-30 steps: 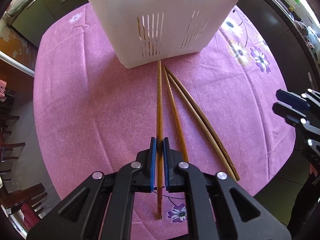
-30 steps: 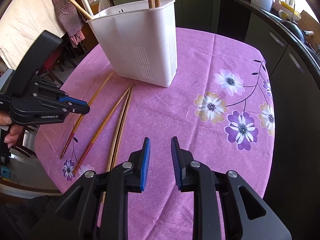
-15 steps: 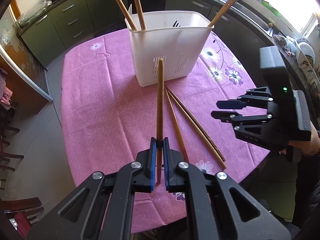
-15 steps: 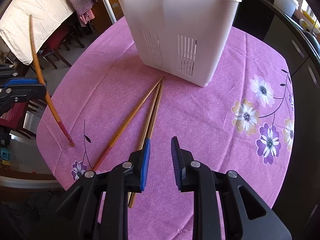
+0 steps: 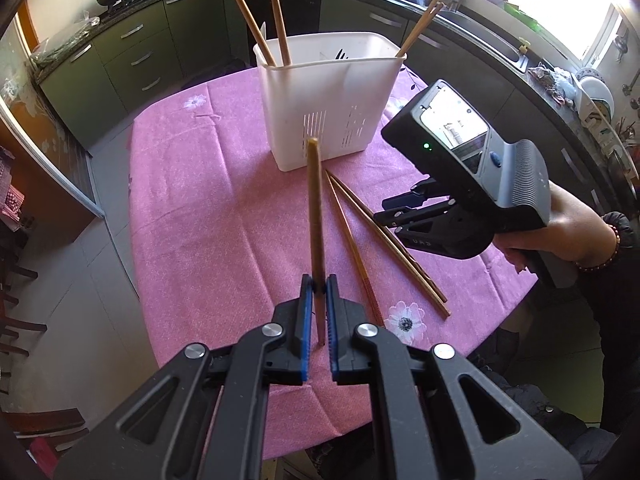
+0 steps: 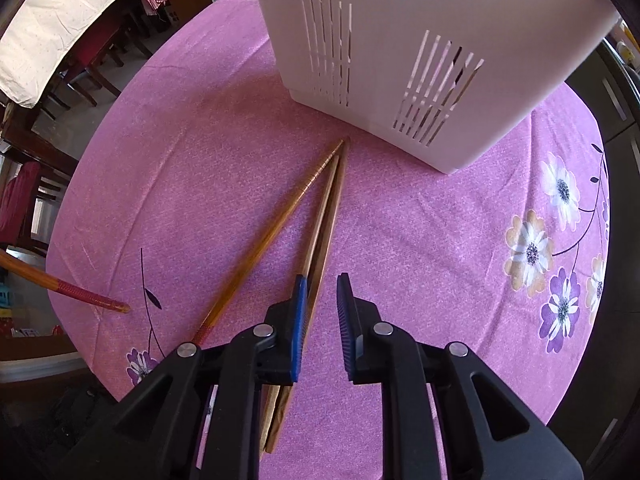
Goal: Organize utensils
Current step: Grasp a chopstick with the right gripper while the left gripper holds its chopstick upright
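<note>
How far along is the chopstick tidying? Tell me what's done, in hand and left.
Done: four chopsticks stand in the white holder. In hand: the left gripper is shut on one chopstick, lifted off the pink tablecloth. Left: three chopsticks lie on the cloth by the holder; the right gripper hangs over the paired two, its jaws having just been closing, pressing nothing yet.

No text (labels or numbers included) can be read.
</note>
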Motion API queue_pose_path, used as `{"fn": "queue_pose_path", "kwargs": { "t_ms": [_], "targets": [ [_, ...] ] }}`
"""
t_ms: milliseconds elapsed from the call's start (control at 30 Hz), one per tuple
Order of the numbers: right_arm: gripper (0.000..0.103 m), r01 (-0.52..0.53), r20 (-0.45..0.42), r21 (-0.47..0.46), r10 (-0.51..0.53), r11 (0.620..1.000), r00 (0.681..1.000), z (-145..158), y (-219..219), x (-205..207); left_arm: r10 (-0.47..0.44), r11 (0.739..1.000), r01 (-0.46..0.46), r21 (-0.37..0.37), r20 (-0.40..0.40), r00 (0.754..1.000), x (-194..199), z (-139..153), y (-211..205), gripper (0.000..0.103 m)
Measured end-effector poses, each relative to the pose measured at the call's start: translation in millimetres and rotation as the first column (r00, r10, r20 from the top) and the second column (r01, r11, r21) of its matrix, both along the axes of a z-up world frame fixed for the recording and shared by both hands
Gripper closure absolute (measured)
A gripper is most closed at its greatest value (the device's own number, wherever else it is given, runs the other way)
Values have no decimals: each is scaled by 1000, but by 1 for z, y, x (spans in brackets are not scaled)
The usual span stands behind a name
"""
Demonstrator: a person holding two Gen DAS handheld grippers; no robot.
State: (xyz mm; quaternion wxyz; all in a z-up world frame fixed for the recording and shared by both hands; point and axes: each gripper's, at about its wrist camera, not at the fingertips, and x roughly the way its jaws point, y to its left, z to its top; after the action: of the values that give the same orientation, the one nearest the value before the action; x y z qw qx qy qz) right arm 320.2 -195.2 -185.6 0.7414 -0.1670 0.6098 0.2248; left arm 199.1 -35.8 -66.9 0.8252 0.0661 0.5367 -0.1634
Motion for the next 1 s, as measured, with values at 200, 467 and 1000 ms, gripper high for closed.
{"fn": "queue_pose_path", "kwargs": {
  "t_ms": [200,467,1000],
  "targets": [
    [89,2,-7,-34,-2,999,1000,-6,9,2,-3,1000,3,1,4,1000,-1,0,0,96],
    [89,-12,-28,-47,11,999,1000,-16,25,12,-6,1000,6,7,7,1000,0,0,0,96],
    [96,0,223,169,-38,986,974,75,-14,-34,-6,1000,6,26,8,1000,-2,0,-3,96]
  ]
}}
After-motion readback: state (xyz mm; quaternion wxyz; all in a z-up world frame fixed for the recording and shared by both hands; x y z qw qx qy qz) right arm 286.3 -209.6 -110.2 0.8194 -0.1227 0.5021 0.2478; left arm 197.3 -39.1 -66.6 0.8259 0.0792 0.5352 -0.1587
